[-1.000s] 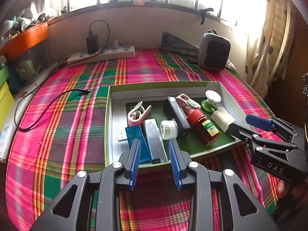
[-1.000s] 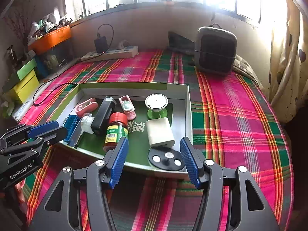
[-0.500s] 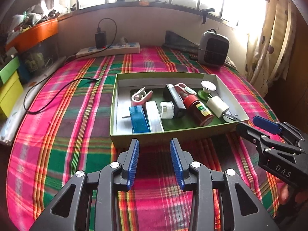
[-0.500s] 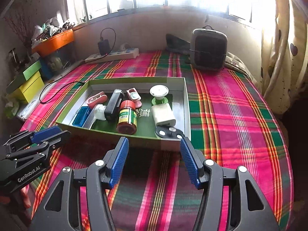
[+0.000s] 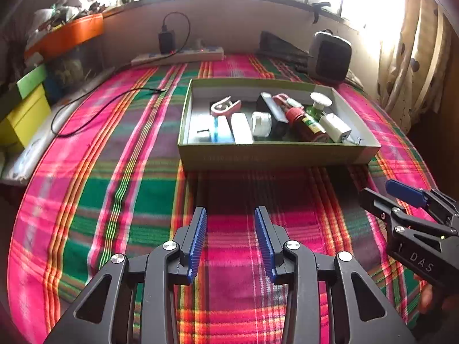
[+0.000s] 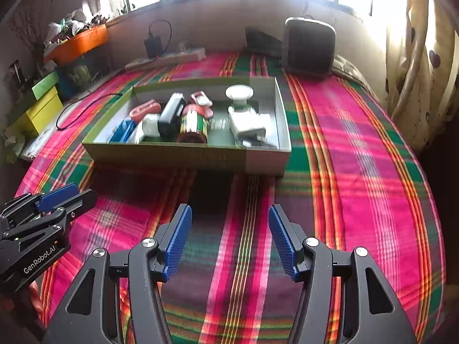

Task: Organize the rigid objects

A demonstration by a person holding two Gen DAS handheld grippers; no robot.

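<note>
On the plaid bed, the box (image 5: 275,154) sits at 12 o'clock, full of small things. Left gripper (image 5: 230,240) and right gripper (image 6: 229,239) hang short of it, jaws open, empty. Sorting looks finished; next likely just resting.

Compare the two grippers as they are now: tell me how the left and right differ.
The right gripper stands wider open than the left gripper, whose blue pads sit closer together. The left gripper hangs in front of the box's left half; the right gripper hangs in front of its right half. Both are empty, both hang over the plaid blanket short of the box, touching nothing.
</note>
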